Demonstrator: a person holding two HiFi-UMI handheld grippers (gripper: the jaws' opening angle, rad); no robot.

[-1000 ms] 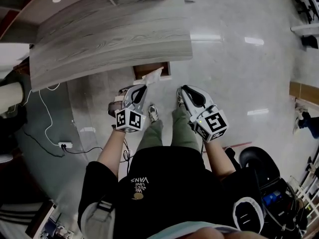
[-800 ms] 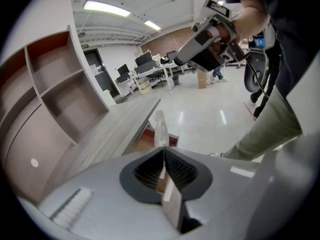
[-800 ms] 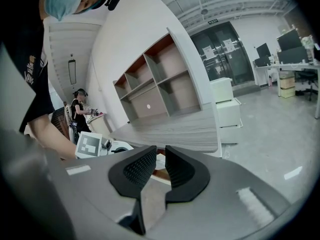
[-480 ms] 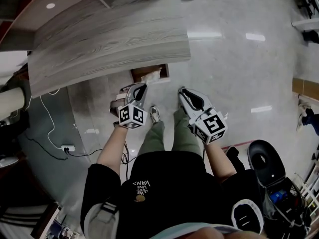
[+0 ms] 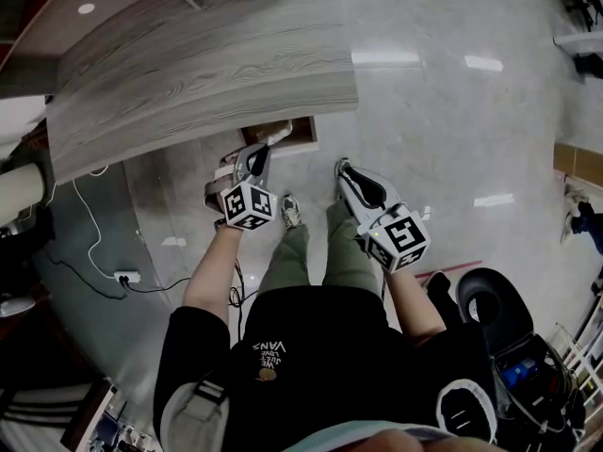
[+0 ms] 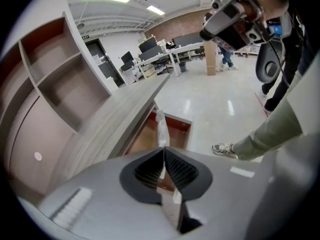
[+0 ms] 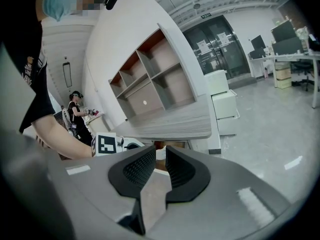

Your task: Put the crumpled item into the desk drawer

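Note:
A white crumpled paper strip (image 6: 161,128) sticks up from my left gripper (image 6: 163,153), whose jaws are shut on it. In the head view the left gripper (image 5: 261,154) holds the strip (image 5: 275,137) just at the front of the open desk drawer (image 5: 301,134). The drawer (image 6: 179,132) has a reddish-brown inside and hangs under the grey wood desk top (image 5: 207,73). My right gripper (image 5: 341,169) hovers to the right of the drawer, over the floor. Its jaws (image 7: 161,158) stand a narrow gap apart with nothing between them.
Open shelving (image 6: 65,84) rises behind the desk. A white cabinet (image 7: 222,109) stands at the desk's end. A power strip with cables (image 5: 122,276) lies on the floor at left, a black chair (image 5: 495,299) at right. My shoe (image 5: 290,213) is below the drawer. A person (image 7: 77,111) stands far off.
My left gripper has moved forward with the paper strip, closer to the open drawer. The right gripper has stayed almost in place.

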